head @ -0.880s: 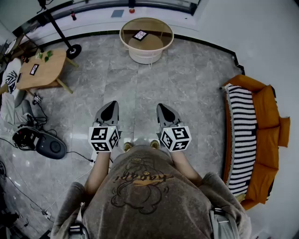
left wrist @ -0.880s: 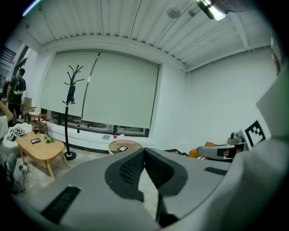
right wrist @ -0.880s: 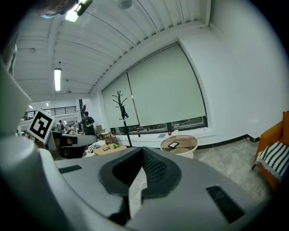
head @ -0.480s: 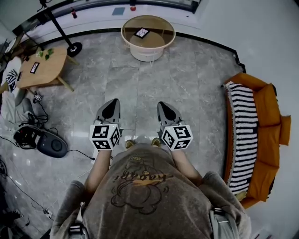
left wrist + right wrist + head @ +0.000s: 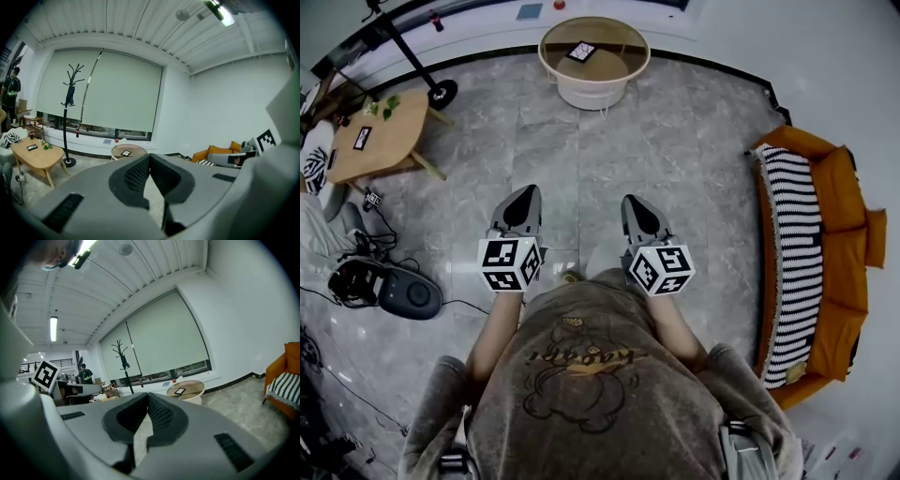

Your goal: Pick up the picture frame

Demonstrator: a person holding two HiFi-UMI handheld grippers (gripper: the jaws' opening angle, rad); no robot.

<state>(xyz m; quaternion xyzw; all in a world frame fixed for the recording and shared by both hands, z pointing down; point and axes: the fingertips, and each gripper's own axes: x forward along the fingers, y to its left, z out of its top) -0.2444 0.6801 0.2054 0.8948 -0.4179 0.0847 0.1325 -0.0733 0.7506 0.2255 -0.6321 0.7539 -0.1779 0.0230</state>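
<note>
The picture frame is small, dark-edged and white inside. It lies flat on a round pale table far ahead of me across the grey tiled floor. It also shows as a small patch in the left gripper view and the right gripper view. My left gripper and right gripper are held side by side at waist height, pointing toward that table and well short of it. Both have their jaws pressed together with nothing between them.
A wooden coffee table stands at the left with a coat stand's base beside it. An orange sofa with a striped cushion lines the right side. A black device with cables lies on the floor at my left.
The person has stepped, and one shoe now shows instead of two. The whole scene has shifted slightly in the head view. Both grippers stay shut and side by side.
</note>
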